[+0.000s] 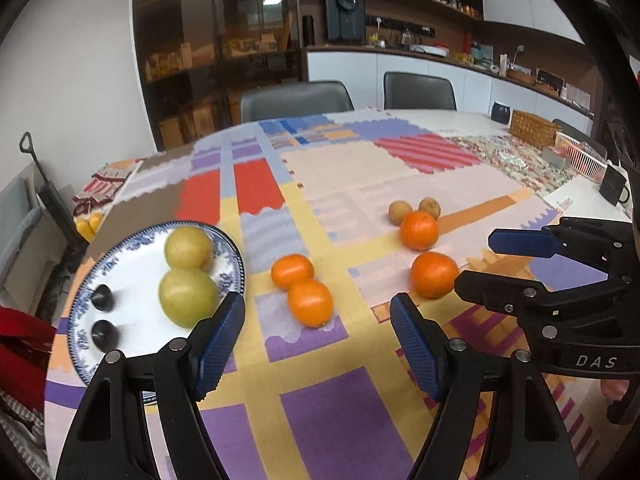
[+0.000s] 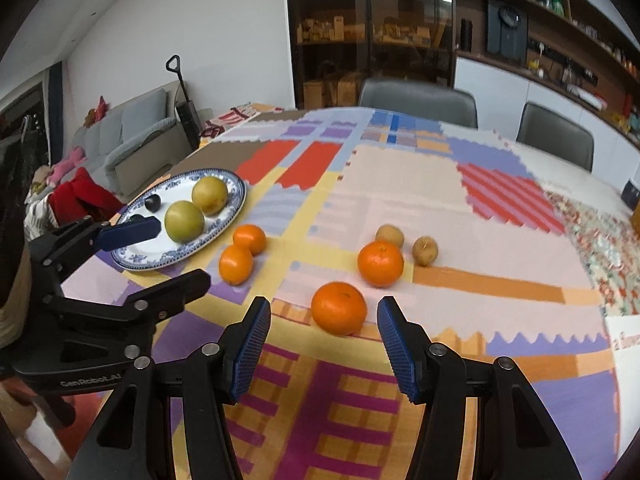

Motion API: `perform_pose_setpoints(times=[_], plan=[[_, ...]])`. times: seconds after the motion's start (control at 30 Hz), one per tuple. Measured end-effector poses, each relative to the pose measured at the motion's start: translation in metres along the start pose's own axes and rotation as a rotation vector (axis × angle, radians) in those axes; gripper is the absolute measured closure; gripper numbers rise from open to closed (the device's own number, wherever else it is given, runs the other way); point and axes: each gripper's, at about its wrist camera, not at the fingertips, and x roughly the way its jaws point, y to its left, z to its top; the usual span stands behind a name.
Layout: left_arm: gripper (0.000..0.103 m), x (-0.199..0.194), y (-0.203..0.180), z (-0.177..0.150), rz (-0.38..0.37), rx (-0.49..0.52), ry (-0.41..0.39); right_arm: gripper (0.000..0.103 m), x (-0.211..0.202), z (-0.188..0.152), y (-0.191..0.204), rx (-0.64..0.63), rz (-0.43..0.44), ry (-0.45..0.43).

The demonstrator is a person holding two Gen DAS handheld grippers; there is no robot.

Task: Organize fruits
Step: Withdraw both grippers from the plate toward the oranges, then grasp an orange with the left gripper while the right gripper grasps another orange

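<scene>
A blue-rimmed white plate (image 1: 132, 272) (image 2: 140, 260) at the table's left holds two yellow-green fruits (image 1: 188, 296) (image 2: 184, 221) and two dark plums (image 1: 105, 334) (image 2: 153, 202). Two oranges touch each other (image 1: 310, 303) (image 2: 236, 264) just right of the plate. Two more oranges (image 1: 434, 275) (image 2: 339, 308) and two small brown fruits (image 1: 400, 212) (image 2: 425, 250) lie further right. My left gripper (image 1: 318, 344) (image 2: 176, 256) hangs open beside the plate, short of the orange pair. My right gripper (image 2: 324, 344) (image 1: 480, 264) is open, its tips either side of the nearest orange without touching it.
A patchwork cloth (image 1: 320, 400) covers the table. A wicker basket (image 1: 534, 128), a pink basket (image 1: 580, 156) and a dark mug (image 1: 614, 190) stand at the far right. Two grey chairs (image 1: 296, 100) are behind the table. A red cloth (image 2: 86, 196) lies past the left edge.
</scene>
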Motion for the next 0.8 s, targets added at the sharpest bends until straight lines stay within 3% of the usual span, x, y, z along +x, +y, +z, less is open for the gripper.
perform_pose_setpoints(times=[0.4,0.7,0.8], plan=[[0.039,0.048,0.01,0.002,-0.059,-0.06,0.12,0.046,0.037,-0.003,-0.012,0.052,0.026,0.087],[0.057,0.067,0.016,0.005,-0.088,-0.131,0.178,0.047,0.053,-0.002,-0.018,0.089,0.032,0.109],[0.065,0.068,0.017,0.004,-0.094,-0.143,0.183,0.056,0.058,-0.003,-0.02,0.1,0.036,0.12]])
